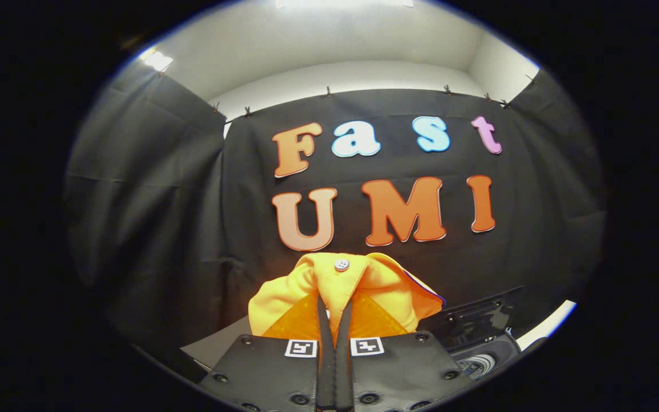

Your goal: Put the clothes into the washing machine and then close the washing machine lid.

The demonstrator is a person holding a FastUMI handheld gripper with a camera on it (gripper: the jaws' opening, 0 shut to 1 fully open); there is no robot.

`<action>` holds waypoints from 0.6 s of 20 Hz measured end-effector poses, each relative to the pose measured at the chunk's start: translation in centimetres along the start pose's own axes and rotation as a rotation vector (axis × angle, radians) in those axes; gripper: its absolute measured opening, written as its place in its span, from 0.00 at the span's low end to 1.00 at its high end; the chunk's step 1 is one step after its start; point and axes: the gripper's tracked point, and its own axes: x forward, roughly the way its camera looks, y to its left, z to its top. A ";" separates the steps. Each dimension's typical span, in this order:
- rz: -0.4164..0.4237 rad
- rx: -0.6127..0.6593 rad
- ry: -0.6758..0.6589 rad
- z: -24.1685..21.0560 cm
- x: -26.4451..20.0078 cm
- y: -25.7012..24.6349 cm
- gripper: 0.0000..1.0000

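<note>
Tongs come first: the gripper's two fingers lie almost together, pinching a fold of yellow cloth between them. That cloth is a yellow garment, bunched and lifted clear, draped over and ahead of the fingertips. A small pale button sits on the garment just above the fingertips, near its top edge. A thin dark trim runs along the garment's right hem. Two square black-and-white marker tags sit on the gripper body, one on each side of the fingers. Beyond and to the lower right of the garment, part of a dark machine shows, with a pale surface beside it. Black cloth wall hangs behind everything.
</note>
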 end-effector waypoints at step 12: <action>-0.155 0.016 -0.073 1.7 -5.1 -21.5 0.08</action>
